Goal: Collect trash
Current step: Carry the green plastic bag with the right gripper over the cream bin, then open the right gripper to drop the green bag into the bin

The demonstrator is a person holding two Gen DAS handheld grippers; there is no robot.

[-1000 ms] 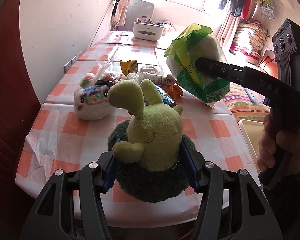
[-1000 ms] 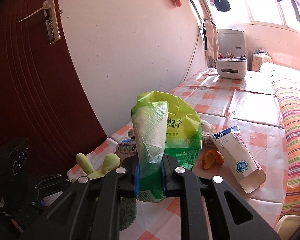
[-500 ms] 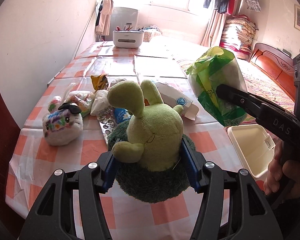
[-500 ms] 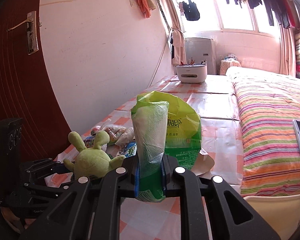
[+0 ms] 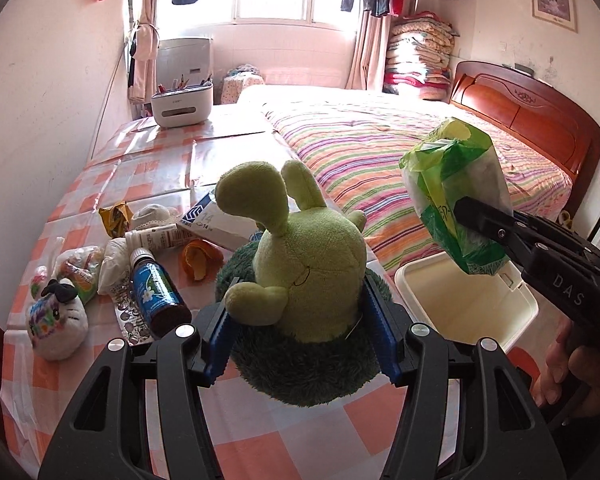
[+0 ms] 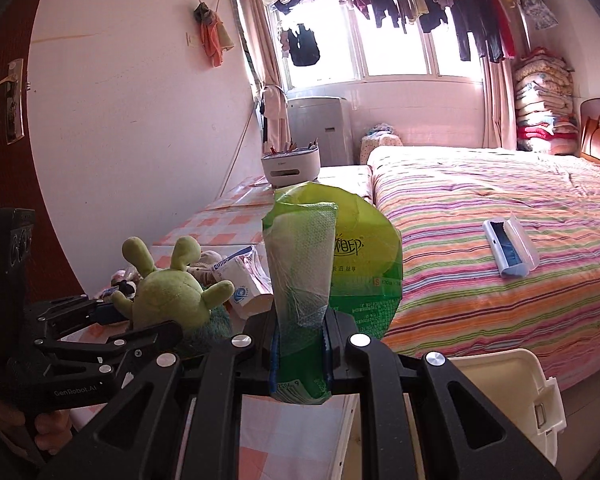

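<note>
table (image 5: 112, 168): left of the bed (image 5: 400, 152), running back to the window wall
organiser box (image 5: 182, 104): on the table's far end
plush toy (image 5: 304, 280): between the left gripper (image 5: 300, 340) pads, above the table's near edge
wrapper bag (image 5: 456, 208): pinched in the right gripper (image 6: 300, 354), right of the plush toy, above the bin
bin (image 5: 464, 300): on the floor, right of the table, before the bed
bottle (image 5: 156, 294): lying on the table, left of the plush toy
small plush (image 5: 56, 320): left of the bottle, near the table's left edge
carton (image 5: 216, 222): on the table behind the plush toy
peel (image 5: 198, 258): between bottle and carton
case (image 6: 510, 248): on the bed, well right of the wrapper bag
</note>
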